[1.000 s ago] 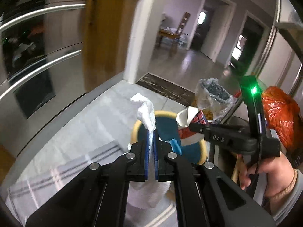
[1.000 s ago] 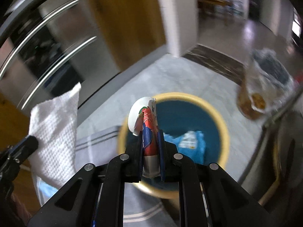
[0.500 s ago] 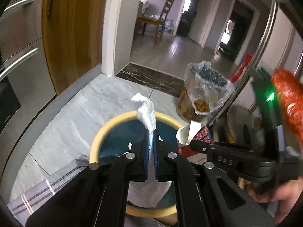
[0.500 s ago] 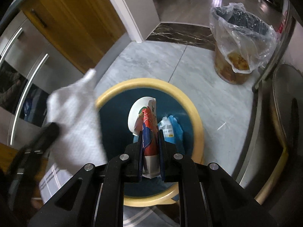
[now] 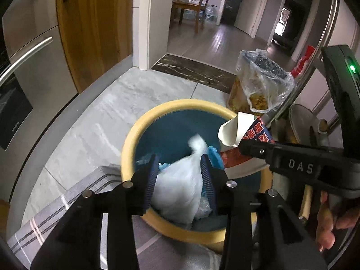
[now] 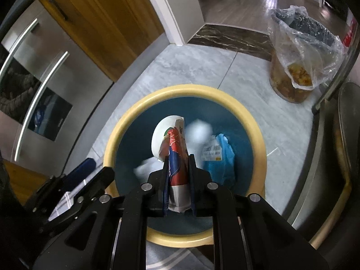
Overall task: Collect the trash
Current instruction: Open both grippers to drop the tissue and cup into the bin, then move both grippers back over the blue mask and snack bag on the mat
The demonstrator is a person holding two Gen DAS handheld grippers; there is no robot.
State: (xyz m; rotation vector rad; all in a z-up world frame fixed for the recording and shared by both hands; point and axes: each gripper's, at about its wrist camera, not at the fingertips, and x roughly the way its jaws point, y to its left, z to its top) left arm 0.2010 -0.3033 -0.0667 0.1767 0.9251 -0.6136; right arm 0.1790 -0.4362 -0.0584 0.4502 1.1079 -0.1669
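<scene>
Left tongs (image 5: 180,175): jaws just opened, paper towel (image 5: 180,191) loose between them, directly over bin (image 5: 144,126) | Right tongs (image 6: 178,180): clamped on crushed cup (image 6: 174,148), long axis along fingers, mouth toward bin interior below | Next: release cup.

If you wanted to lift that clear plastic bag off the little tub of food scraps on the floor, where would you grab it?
Probably the loose upper edge of the clear plastic bag, coming down from above. It stands crumpled and flared over the top of the small brownish tub, so there is slack film to pinch there. Lower down, scraps weigh it down.
</scene>
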